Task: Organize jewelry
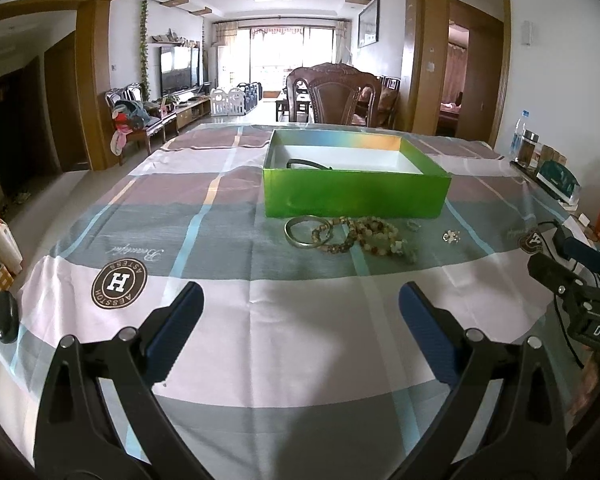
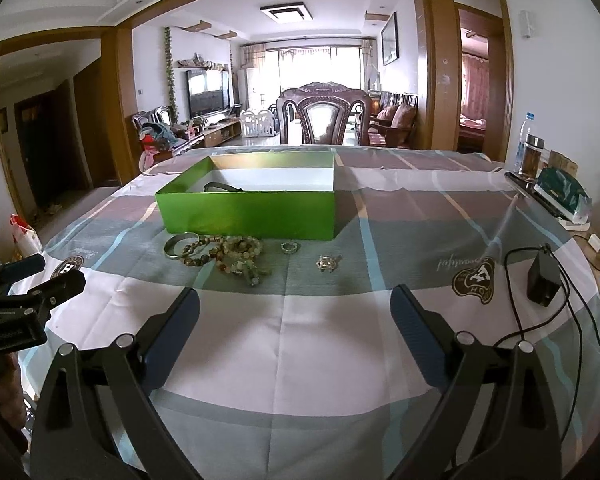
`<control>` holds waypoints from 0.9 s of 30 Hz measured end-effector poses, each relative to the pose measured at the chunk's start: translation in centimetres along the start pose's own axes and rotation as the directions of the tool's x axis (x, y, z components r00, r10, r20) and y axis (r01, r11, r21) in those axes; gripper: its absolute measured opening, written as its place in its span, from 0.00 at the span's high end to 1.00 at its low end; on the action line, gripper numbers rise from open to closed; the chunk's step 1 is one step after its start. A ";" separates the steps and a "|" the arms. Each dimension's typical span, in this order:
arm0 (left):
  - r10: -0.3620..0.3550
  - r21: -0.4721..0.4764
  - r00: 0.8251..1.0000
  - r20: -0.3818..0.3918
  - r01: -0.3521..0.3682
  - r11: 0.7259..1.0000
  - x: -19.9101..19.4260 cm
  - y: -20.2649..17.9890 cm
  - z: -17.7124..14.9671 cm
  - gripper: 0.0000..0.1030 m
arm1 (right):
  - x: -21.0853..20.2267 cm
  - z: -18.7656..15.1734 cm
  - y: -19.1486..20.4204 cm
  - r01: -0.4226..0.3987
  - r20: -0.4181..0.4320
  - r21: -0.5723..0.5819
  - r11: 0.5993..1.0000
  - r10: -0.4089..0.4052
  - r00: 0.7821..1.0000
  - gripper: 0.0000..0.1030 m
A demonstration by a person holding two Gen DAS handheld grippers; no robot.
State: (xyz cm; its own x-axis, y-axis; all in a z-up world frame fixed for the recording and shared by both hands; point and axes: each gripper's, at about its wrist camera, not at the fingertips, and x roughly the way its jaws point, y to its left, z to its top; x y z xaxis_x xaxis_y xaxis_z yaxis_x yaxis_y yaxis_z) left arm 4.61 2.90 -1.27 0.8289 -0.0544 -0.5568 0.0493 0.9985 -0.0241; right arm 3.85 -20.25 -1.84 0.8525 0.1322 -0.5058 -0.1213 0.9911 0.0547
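The jewelry lay in a loose row on the checked tablecloth [image 1: 260,320], just in front of the shiny green cardboard box [image 1: 356,196]: a plain silver metal bangle [image 1: 300,232] overlapped by tangled strands of amber and pale stone beads [image 1: 360,236], then a small silver ring [image 1: 413,225] and a small clear sparkly trinket [image 1: 451,236] a little apart toward the right. One dark band [image 1: 308,164] already rested inside the open box, on its white floor, which suggested the box was the place meant for the rest. The pieces sat close to its near wall, probably so each would need only a short lift over the rim. The left gripper [image 1: 300,304] hovered over bare cloth short of the row, blue-padded fingers spread wide, nothing between them. The right gripper [image 2: 294,306] was likewise parted and empty, aimed nearer the ring. A black adapter [image 2: 544,280] with its cable lay off to the right.
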 end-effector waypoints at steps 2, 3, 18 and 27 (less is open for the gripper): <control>0.000 -0.001 1.000 -0.001 0.000 1.000 0.1 0.1 0.0 0.06 | 0.1 0.0 -0.1 -0.004 -0.004 0.000 1.000 0.004 1.000 0.09; 0.000 -0.001 1.000 0.000 0.000 1.000 0.1 0.0 0.0 0.06 | 0.1 0.1 -0.1 -0.004 -0.004 0.001 1.000 0.004 1.000 0.09; -0.008 0.007 1.000 -0.004 0.008 1.000 0.7 0.2 0.1 0.06 | 0.5 0.4 -0.1 -0.002 -0.004 0.005 1.000 0.002 1.000 0.09; -0.005 0.005 1.000 -0.004 0.005 1.000 0.9 0.3 0.1 0.06 | 0.9 0.5 -0.2 -0.008 -0.006 0.013 1.000 0.008 1.000 0.09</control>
State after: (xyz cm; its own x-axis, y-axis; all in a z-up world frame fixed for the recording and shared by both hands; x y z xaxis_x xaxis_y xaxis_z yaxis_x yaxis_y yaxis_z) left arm 5.42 3.11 -1.66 0.8266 -0.0594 -0.5597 0.0562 0.9982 -0.0229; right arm 4.87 -20.33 -1.89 0.8486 0.1397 -0.5102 -0.1210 0.9902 0.0698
